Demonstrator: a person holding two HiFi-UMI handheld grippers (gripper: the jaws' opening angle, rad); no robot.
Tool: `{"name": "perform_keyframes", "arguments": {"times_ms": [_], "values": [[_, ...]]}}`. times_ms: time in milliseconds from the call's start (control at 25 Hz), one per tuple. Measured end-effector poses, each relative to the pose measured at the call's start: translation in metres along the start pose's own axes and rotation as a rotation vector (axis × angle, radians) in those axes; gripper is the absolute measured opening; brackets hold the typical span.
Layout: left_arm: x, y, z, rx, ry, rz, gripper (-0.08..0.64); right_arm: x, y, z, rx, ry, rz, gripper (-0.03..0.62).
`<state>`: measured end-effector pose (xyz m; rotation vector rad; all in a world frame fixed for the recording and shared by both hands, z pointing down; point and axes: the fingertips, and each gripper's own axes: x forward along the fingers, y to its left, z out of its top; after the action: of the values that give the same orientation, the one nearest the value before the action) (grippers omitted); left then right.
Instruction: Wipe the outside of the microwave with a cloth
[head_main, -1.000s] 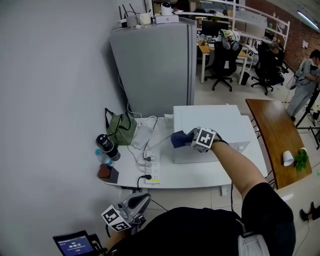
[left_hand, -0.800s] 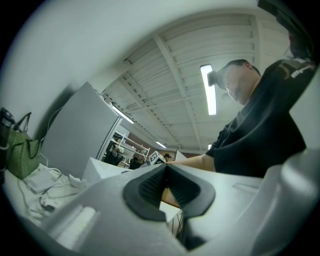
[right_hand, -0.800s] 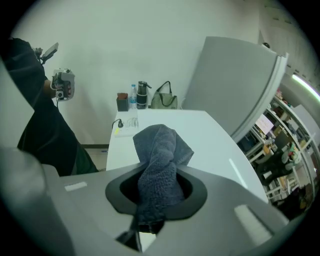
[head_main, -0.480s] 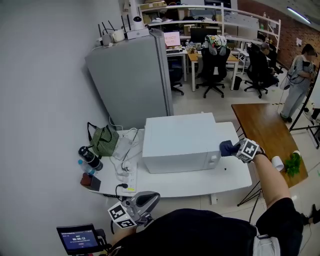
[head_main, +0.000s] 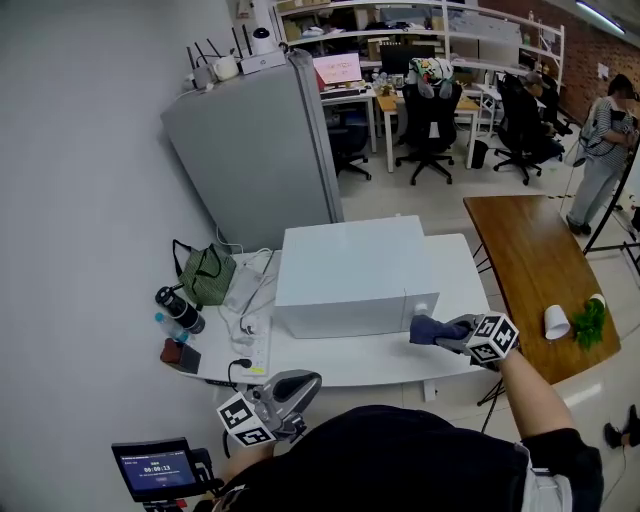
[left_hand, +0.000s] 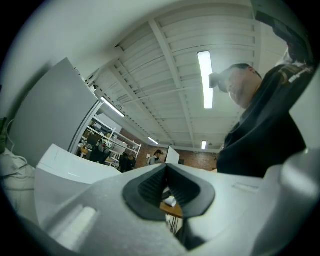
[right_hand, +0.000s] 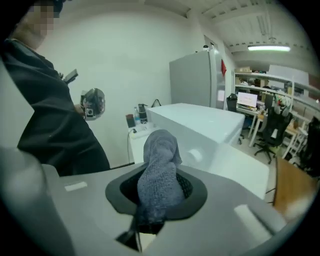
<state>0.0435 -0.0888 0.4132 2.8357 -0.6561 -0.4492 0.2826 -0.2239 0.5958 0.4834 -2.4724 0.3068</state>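
The microwave (head_main: 345, 262) is a plain white box sitting on the white tabletop (head_main: 452, 268), its front turned toward the person. The right gripper (head_main: 452, 334) is held out at the microwave's front right corner, low down, and its jaws are clamped on a blue cloth (head_main: 428, 328). From the right gripper view, the cloth stands up out of the jaws in a bunched, nubbly wad, with the microwave's front and a round knob (right_hand: 196, 156) just beyond it. The cloth is right beside that corner, but I cannot tell whether it is actually touching the casing.

The left gripper (head_main: 296, 388) hangs low by the person's body, off the near edge of the tabletop and well apart from the microwave. Its jaws are together with nothing between them.

To the left of the microwave, a power strip (head_main: 257, 352) lies on the tabletop with white cables, and past it sit a green bag (head_main: 208, 276) and a dark bottle (head_main: 180, 310). A tall grey cabinet (head_main: 255, 155) stands behind. To the right there is a wooden table (head_main: 530, 260) with a white cup (head_main: 555, 321) lying near a small green plant (head_main: 589, 322).
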Motion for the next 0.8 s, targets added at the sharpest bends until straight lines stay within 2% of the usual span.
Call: {"name": "perform_keyframes", "arguments": {"times_ms": [160,400,600,680,800], "values": [[-0.034,0.011,0.010,0.017,-0.004,0.011,0.003,0.093,0.062,0.033,0.125,-0.088,0.108,0.069],[-0.118,0.030,0.036,0.024,0.005,0.047,0.003,0.238,0.107,0.129,0.364,-0.156,0.165,0.069],[-0.189,0.044,0.047,-0.001,0.013,0.111,0.003,0.317,0.096,0.180,0.570,-0.264,0.097,0.069],[-0.210,0.050,0.047,-0.014,0.012,0.138,0.003,0.322,0.081,0.185,0.653,-0.320,0.051,0.069],[-0.225,0.056,0.045,-0.024,0.014,0.155,0.003,0.303,0.061,0.182,0.727,-0.392,0.002,0.069]]}}
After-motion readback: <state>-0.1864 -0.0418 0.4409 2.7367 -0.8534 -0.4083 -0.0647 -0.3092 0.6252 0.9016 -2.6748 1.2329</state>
